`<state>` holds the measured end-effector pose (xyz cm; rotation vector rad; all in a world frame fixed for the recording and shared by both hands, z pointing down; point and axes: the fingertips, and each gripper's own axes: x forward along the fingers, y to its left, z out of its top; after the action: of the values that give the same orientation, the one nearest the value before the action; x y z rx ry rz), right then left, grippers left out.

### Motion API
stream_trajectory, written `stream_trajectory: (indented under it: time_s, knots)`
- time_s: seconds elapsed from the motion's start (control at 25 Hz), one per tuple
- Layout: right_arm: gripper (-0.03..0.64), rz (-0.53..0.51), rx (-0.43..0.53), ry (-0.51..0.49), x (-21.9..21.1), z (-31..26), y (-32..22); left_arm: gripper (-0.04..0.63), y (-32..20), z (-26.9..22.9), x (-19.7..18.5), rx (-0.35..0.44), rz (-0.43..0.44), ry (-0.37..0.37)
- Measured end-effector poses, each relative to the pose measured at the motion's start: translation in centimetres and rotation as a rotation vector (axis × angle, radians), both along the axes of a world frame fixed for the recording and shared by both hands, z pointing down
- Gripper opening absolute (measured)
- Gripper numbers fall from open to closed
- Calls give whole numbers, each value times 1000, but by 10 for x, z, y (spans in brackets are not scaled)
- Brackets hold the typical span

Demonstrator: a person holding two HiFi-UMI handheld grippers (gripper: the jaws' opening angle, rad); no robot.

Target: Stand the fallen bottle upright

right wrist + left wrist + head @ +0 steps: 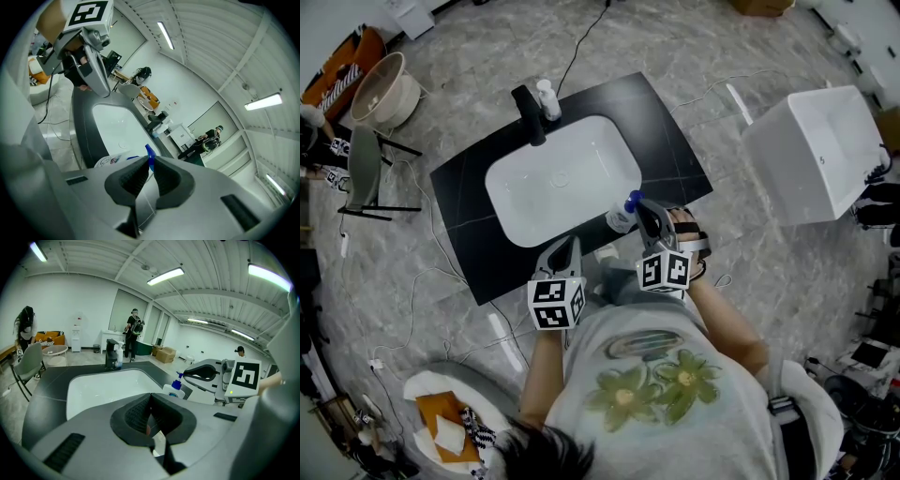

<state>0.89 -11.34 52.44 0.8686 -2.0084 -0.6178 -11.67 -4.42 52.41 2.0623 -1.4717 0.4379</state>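
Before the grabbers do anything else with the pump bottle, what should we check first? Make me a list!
1. White plastic bottle with a blue pump standing up: pump on top in the left gripper view, ok.
2. Bottle's base flat on the black countertop: hidden, cannot tell.
3. Right gripper pinching the pump: jaws nearly together, pump at their tips, cannot tell.
4. Left gripper out of the way: shut, empty, apart from the bottle, ok.
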Motion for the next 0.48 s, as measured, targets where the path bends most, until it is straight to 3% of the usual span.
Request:
stream_trajectory:
  time_s: [0.48]
  knots:
    - [55,-35,17,-26,-7,-2,8,17,3,6,5,-13,6,-3]
